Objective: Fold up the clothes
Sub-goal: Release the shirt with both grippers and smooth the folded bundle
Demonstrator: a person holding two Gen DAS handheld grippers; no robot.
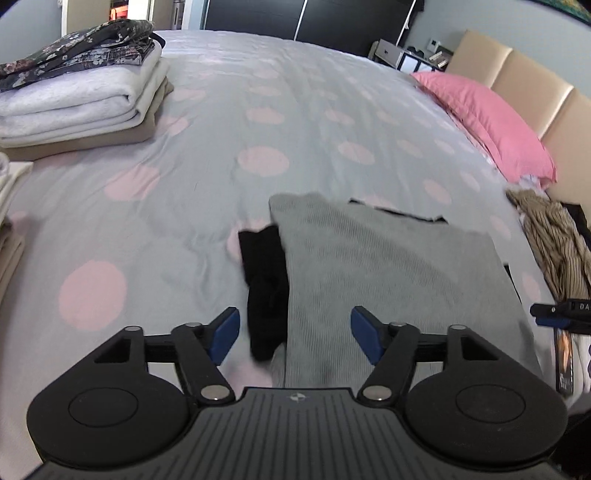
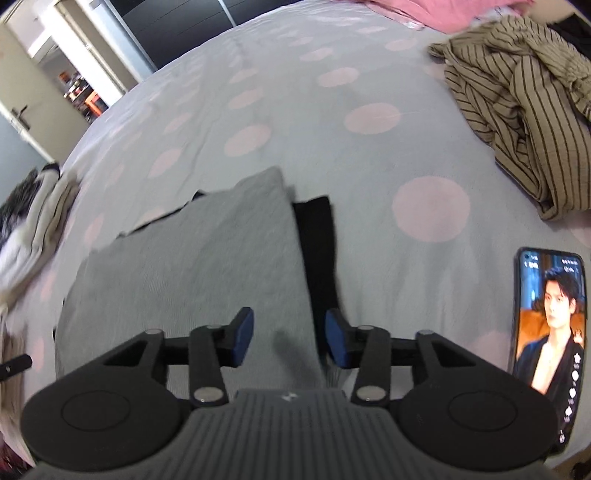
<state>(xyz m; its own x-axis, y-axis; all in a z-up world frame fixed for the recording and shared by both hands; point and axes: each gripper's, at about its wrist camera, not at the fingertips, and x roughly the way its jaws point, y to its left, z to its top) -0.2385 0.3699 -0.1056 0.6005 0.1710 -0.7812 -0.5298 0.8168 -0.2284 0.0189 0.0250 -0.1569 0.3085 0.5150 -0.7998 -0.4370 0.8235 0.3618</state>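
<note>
Left gripper [image 1: 294, 334], right gripper [image 2: 290, 339] released, empty; flatten grey ribbed knit garment [image 1: 388, 266], frame centre; tuck black fabric [image 1: 264, 280].

I take the bed's grey cover with pink dots [image 1: 258, 110] as my landmark. At its head end lies a pink pillow [image 1: 487, 122] against a beige padded headboard [image 1: 524, 74]. A phone [image 2: 546, 332] with a lit screen rests on the cover near its edge closest to me. Beyond the cover's far side I see a dark wardrobe [image 1: 303, 18] and, off toward the corner, an open doorway [image 2: 74, 85].
</note>
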